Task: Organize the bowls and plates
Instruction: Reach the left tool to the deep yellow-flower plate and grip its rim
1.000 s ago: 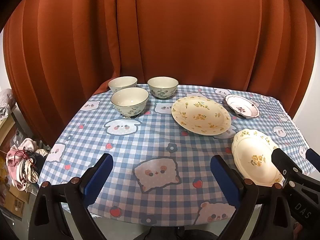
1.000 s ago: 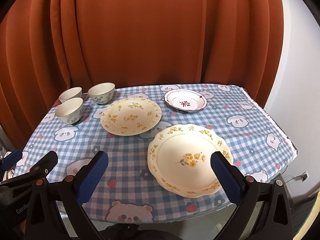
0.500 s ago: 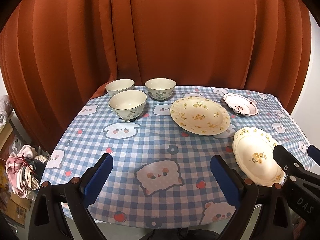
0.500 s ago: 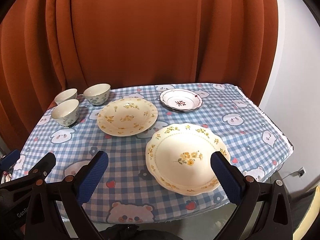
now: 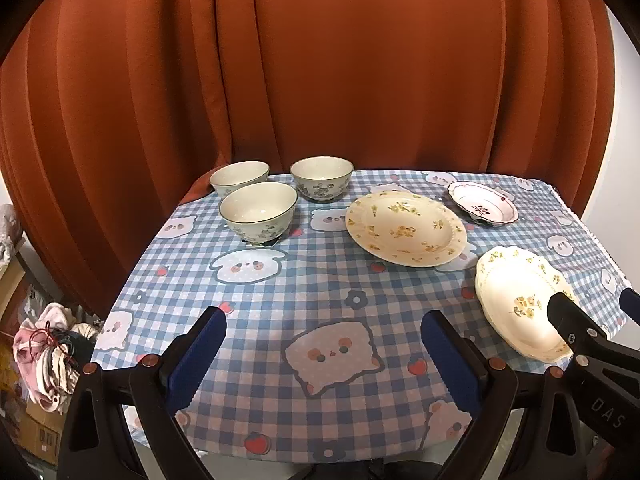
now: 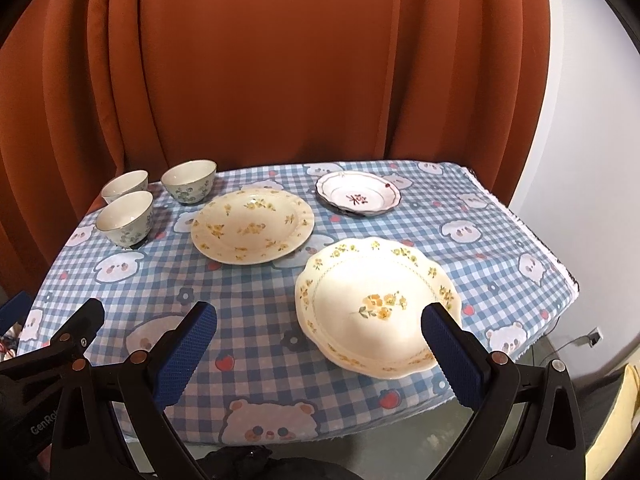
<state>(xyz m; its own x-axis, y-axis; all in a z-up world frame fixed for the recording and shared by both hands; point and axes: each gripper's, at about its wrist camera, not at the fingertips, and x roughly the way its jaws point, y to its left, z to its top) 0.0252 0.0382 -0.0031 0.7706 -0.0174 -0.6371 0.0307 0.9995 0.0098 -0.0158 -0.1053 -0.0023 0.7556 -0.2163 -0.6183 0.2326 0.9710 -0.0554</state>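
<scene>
On the checked tablecloth (image 6: 256,296) three empty bowls (image 5: 258,216) sit clustered; both grippers' jaws gape wide, holding nothing.

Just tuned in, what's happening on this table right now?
Nothing is being held yet. The left gripper and right gripper are both open above the near edge of the table. Three bowls sit at the far left, three plates separately to the right; the scalloped plate is closest to the right gripper.
</scene>
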